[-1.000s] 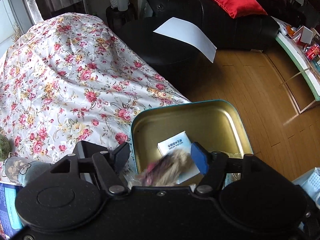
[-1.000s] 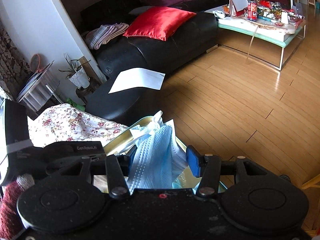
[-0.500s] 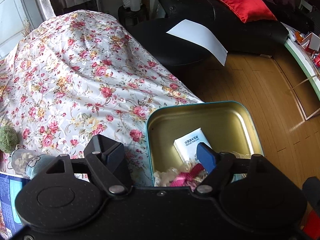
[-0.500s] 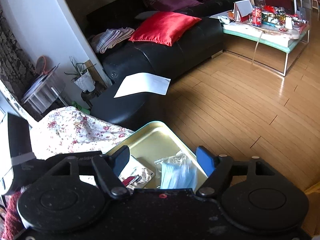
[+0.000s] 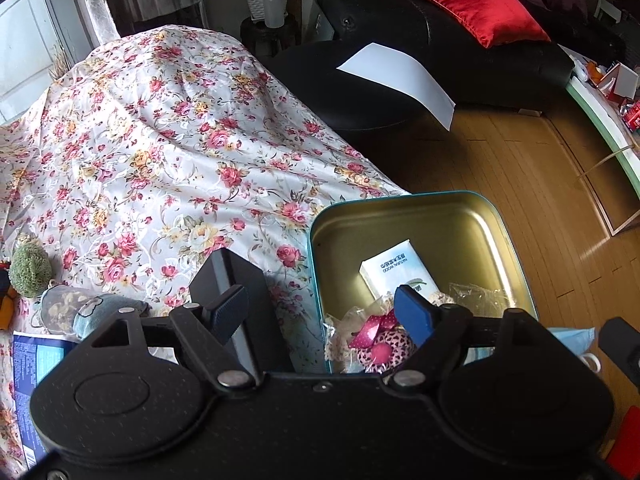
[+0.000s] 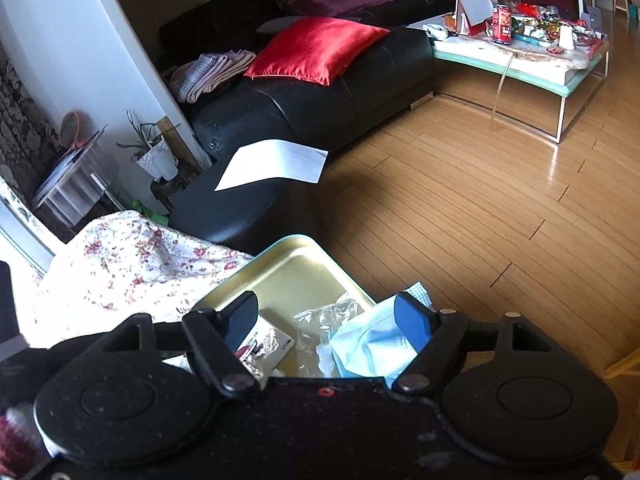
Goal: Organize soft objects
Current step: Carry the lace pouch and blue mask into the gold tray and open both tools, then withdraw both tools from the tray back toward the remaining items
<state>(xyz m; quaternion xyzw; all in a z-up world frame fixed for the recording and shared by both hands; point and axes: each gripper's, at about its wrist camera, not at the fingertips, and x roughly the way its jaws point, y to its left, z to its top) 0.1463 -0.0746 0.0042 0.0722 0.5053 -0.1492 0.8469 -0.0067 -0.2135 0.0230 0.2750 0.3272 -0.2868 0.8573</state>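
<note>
A gold-lined tin with a teal rim [image 5: 400,199] sits at the edge of the floral cloth [image 5: 160,140]. Inside it lie a white tissue packet [image 5: 394,270], a pink leopard pouch with lace [image 5: 380,350] and a clear plastic bag [image 5: 476,300]. My left gripper [image 5: 322,310] hangs open over the tin's near left corner, holding nothing. In the right wrist view the tin [image 6: 288,264] holds a pale blue face mask [image 6: 368,346] draped at its right rim, beside a clear bag [image 6: 324,320] and a foil packet [image 6: 264,344]. My right gripper [image 6: 328,318] stands open above them, touching none.
On the cloth at the left lie a green fuzzy ball [image 5: 30,266], a mesh pouch [image 5: 60,306], a blue plush piece [image 5: 100,312] and a blue booklet [image 5: 36,360]. A black slab [image 5: 236,272] stands by the tin. Beyond are a black ottoman with white paper [image 5: 400,76] and wooden floor [image 6: 460,220].
Both grippers opened. The left one let the pink pouch drop into the tin and pulled back a little. The right one released the blue mask, which now lies at the tin's right rim.
</note>
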